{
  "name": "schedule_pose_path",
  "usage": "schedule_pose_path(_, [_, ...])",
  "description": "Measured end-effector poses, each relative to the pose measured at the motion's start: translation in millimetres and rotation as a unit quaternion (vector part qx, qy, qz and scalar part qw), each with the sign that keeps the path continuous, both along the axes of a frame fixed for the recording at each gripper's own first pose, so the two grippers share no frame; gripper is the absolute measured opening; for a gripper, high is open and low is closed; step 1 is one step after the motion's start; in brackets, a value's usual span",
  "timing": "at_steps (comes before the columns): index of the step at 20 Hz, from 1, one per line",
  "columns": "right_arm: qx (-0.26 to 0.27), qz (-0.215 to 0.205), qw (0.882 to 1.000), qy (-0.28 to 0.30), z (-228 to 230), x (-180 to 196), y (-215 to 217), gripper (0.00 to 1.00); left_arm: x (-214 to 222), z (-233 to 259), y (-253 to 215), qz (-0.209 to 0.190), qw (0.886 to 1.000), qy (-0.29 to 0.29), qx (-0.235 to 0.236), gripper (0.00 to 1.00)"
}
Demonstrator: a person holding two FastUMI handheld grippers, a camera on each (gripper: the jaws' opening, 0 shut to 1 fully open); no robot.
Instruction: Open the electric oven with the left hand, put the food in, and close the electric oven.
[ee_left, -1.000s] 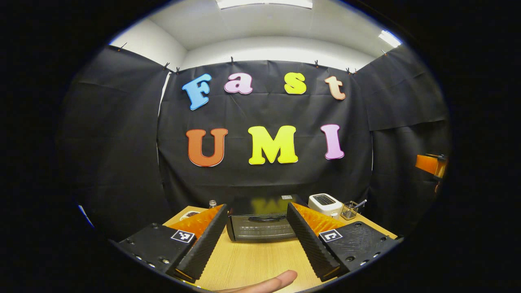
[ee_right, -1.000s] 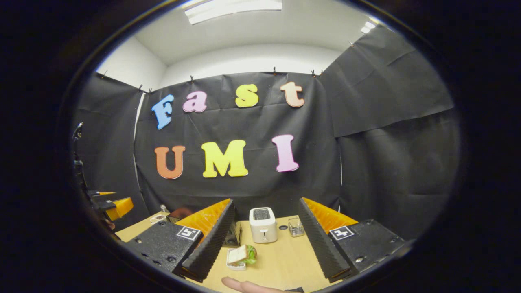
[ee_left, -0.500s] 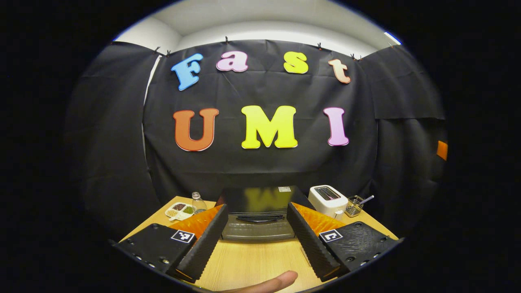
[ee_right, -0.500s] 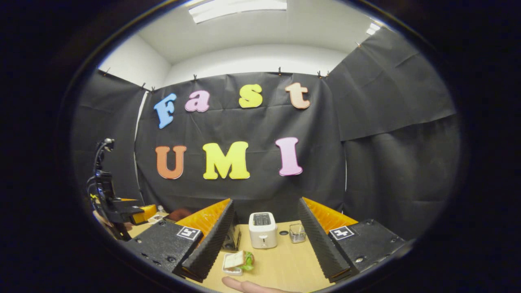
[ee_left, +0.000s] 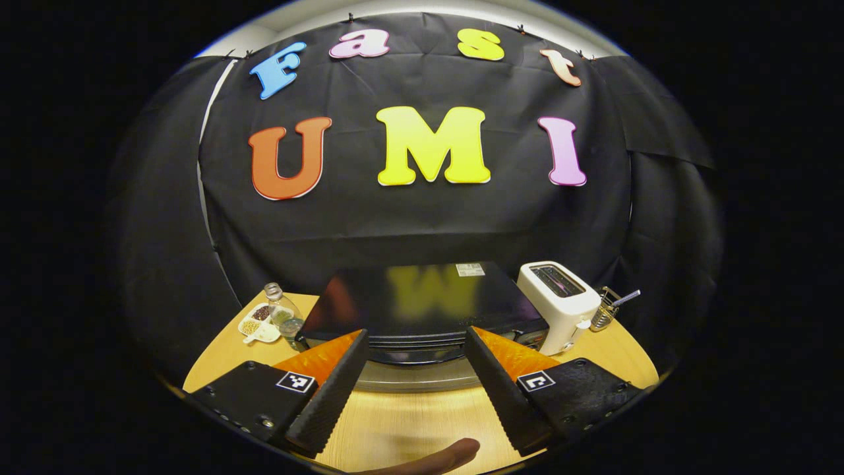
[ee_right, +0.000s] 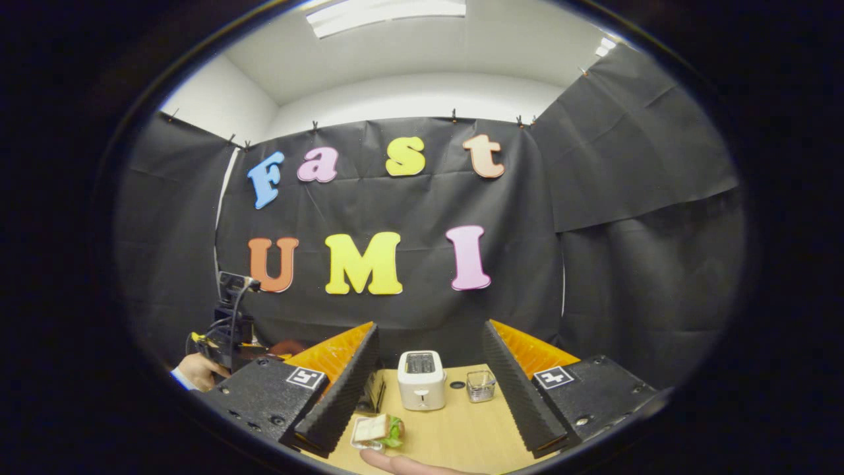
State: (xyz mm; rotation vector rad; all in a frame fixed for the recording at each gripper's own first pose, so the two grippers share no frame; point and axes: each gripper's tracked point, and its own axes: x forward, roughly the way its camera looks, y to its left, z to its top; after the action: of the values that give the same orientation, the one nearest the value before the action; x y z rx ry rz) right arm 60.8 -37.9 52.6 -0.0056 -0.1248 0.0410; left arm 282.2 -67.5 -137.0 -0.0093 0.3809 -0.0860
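Note:
The black electric oven (ee_left: 422, 300) sits close ahead in the left gripper view, its door shut and its handle (ee_left: 415, 358) just beyond my fingers. My left gripper (ee_left: 415, 336) is open, one finger to each side of the handle, touching nothing. In the right gripper view the food, a sandwich (ee_right: 374, 429) on a small white dish, lies on the table low between my fingers. My right gripper (ee_right: 430, 330) hangs open above the table, holding nothing. A corner of the oven (ee_right: 371, 394) peeks out past the right gripper's left finger. The left gripper (ee_right: 227, 340) and the hand holding it show at far left.
A white toaster (ee_left: 557, 303) stands right of the oven, with a wire utensil holder (ee_left: 603, 315) beyond it. A divided dish (ee_left: 257, 324) and a small bottle (ee_left: 280, 309) sit left of the oven. The wooden table (ee_left: 409, 429) has bare room in front of the oven.
My left gripper has moved forward and up toward the oven, which now looms larger with its top in sight. The right gripper has barely moved.

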Motion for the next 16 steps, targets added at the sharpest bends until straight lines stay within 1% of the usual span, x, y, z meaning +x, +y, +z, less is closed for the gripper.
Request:
schedule_pose_path(3, [0.006, 0.003, 1.0, 0.002, -5, 3, -6, 1.0, 18, -22, -5, 0.002, 1.0, 0.026, 0.003, 0.95])
schedule_pose_path(5, [0.009, 0.0, 1.0, 0.004, -8, 3, -12, 1.0, 27, -29, -8, 0.002, 0.999, 0.036, -0.008, 0.95])
schedule_pose_path(6, [0.01, -0.001, 1.0, 0.005, -9, 4, -15, 1.0, 30, -31, -11, -0.001, 0.999, 0.041, -0.016, 0.89])
schedule_pose_path(7, [0.011, -0.002, 1.0, 0.006, -11, 5, -18, 1.0, 32, -35, -12, -0.001, 0.999, 0.048, -0.024, 0.95])
schedule_pose_path(8, [0.012, -0.005, 1.0, 0.006, -12, 6, -21, 1.0, 33, -39, -14, -0.002, 0.998, 0.058, -0.031, 0.88])
schedule_pose_path(9, [0.013, -0.007, 1.0, 0.007, -13, 7, -23, 1.0, 32, -45, -16, -0.003, 0.997, 0.072, -0.033, 0.95])
schedule_pose_path(11, [0.009, -0.007, 1.0, 0.008, -14, 9, -24, 1.0, 32, -47, -18, -0.007, 0.997, 0.078, -0.013, 0.98])
schedule_pose_path(12, [0.006, -0.007, 1.0, 0.009, -14, 9, -25, 1.0, 28, -50, -18, -0.009, 0.996, 0.09, 0.002, 0.96])
schedule_pose_path(13, [0.005, -0.007, 1.0, 0.009, -13, 9, -24, 1.0, 27, -50, -16, -0.01, 0.996, 0.089, 0.018, 0.87])
schedule_pose_path(14, [0.004, -0.005, 1.0, 0.009, -12, 9, -22, 1.0, 29, -52, -16, -0.009, 0.996, 0.091, 0.017, 0.98])
schedule_pose_path(16, [0.003, -0.004, 1.0, 0.009, -13, 8, -20, 1.0, 26, -54, -14, -0.002, 0.995, 0.101, 0.017, 0.99])
